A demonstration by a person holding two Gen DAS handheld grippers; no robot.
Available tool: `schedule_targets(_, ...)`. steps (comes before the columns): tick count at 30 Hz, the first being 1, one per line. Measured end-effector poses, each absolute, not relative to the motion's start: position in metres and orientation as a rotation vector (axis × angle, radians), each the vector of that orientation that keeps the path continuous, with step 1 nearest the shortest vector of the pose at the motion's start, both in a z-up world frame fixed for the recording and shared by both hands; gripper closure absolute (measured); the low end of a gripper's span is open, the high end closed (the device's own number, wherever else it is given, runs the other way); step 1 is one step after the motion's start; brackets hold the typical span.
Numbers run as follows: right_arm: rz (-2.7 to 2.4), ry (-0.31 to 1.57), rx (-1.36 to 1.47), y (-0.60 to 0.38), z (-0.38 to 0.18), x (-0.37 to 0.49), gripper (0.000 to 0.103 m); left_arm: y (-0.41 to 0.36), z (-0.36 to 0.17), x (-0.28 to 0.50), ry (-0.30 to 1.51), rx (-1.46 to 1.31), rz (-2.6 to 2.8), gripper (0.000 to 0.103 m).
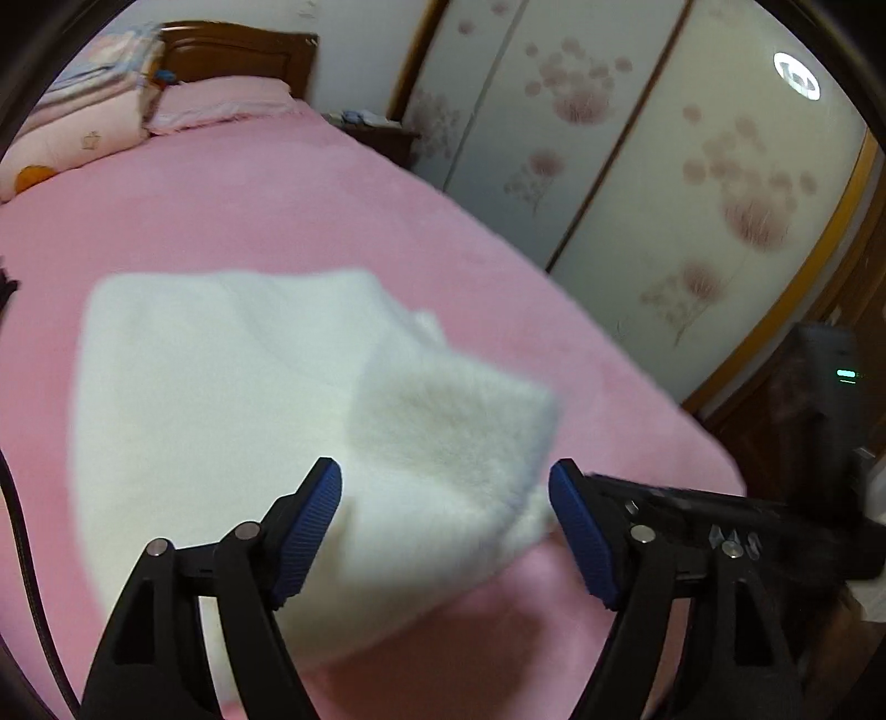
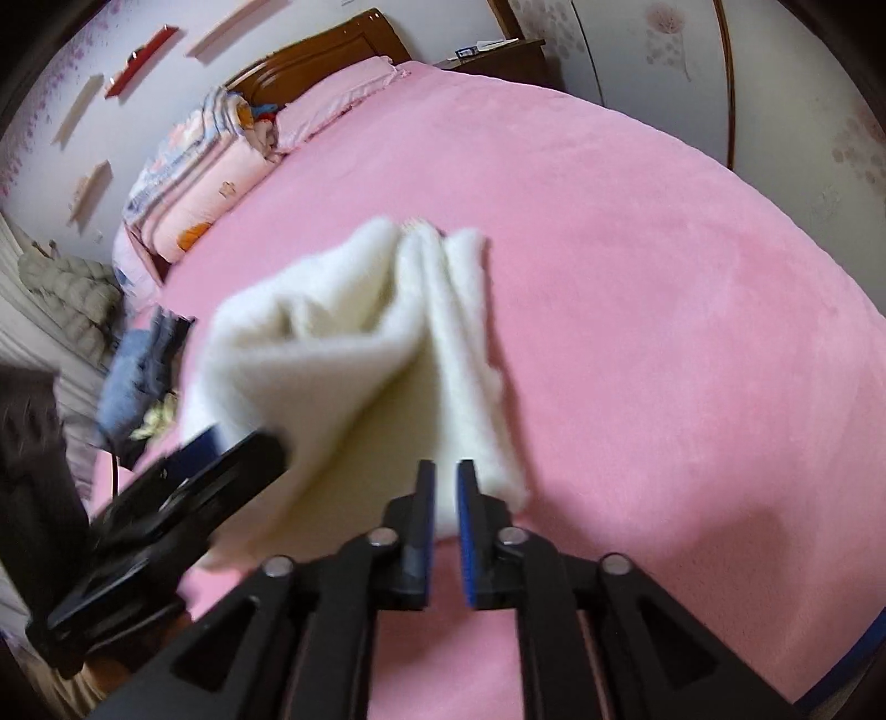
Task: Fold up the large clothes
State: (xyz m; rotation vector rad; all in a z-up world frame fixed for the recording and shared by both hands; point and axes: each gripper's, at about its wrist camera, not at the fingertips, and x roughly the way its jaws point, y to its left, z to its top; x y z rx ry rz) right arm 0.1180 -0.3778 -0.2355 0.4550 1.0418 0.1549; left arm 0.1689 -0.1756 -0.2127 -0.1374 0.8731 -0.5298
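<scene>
A white fluffy garment [image 1: 221,387] lies folded on the pink bed [image 1: 277,210], with one folded flap raised toward the left wrist camera. My left gripper [image 1: 443,468] is open wide; the flap sits between its blue pads [image 1: 315,526] without being pressed. In the right wrist view the garment [image 2: 332,343] shows several long folds. My right gripper [image 2: 446,468] stands at its near corner, jaws a narrow gap apart, white cloth showing in the gap but not pinched. The left gripper [image 2: 221,443] appears blurred at the garment's left edge.
A pink pillow [image 2: 332,99], a folded quilt [image 2: 194,183] and a wooden headboard [image 2: 332,50] are at the far end. Floral wardrobe doors [image 1: 692,194] run along the bed's right side. Blue clothes [image 2: 138,376] lie at the bed's left edge.
</scene>
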Motion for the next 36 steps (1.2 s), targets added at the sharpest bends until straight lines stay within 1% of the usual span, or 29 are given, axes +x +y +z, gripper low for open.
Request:
schedule_targets(1, 0.172, 1.028, 0.483, -0.379, -0.227, 0.119, 0.076, -0.163, -0.201, 0.162, 0.853, -0.151, -0.502, 0.016)
schedule_targets(2, 0.192, 1.012, 0.511, -0.378, -0.22, 0.119, 0.062, -0.151, -0.192, 0.157, 0.835, -0.162, -0.467, 0.01)
schedule_targets(3, 0.211, 1.001, 0.535, -0.377, -0.214, 0.121, 0.05, -0.139, -0.183, 0.155, 0.816, -0.174, -0.425, 0.009)
schedule_targets(5, 0.247, 1.0, 0.576, -0.372, -0.209, 0.125, 0.041, -0.113, -0.177, 0.155, 0.804, -0.179, -0.324, 0.008)
schedule_targets(10, 0.307, 1.103, 0.608, -0.342, -0.221, 0.148, 0.04, -0.073, -0.218, 0.176, 0.907, -0.114, -0.088, 0.008)
schedule_targets(14, 0.273, 1.168, 0.541, -0.325, -0.237, 0.173, 0.04, -0.064, -0.247, 0.179, 0.926, -0.138, -0.057, 0.008)
schedule_targets(19, 0.249, 1.208, 0.579, -0.332, -0.25, 0.198, 0.04, -0.068, -0.271, 0.194, 0.965, -0.214, -0.094, 0.008)
schedule_targets(28, 0.286, 1.266, 0.598, -0.339, -0.249, 0.207, 0.04, -0.101, -0.268, 0.197, 0.94, -0.066, -0.12, 0.008)
schedule_targets(31, 0.293, 1.279, 0.64, -0.339, -0.25, 0.213, 0.037, -0.105, -0.267, 0.196, 0.937, -0.052, -0.108, 0.008)
schedule_targets(32, 0.301, 1.297, 0.643, -0.339, -0.251, 0.217, 0.032, -0.106, -0.268, 0.196, 0.939, -0.05, -0.106, 0.008)
schedule_targets(35, 0.289, 1.329, 0.622, -0.335, -0.253, 0.225, 0.031, -0.105, -0.267, 0.199, 0.945, -0.056, -0.103, 0.008)
schedule_targets(36, 0.283, 1.332, 0.607, -0.334, -0.255, 0.228, 0.032, -0.106, -0.265, 0.198, 0.947, -0.063, -0.104, 0.008)
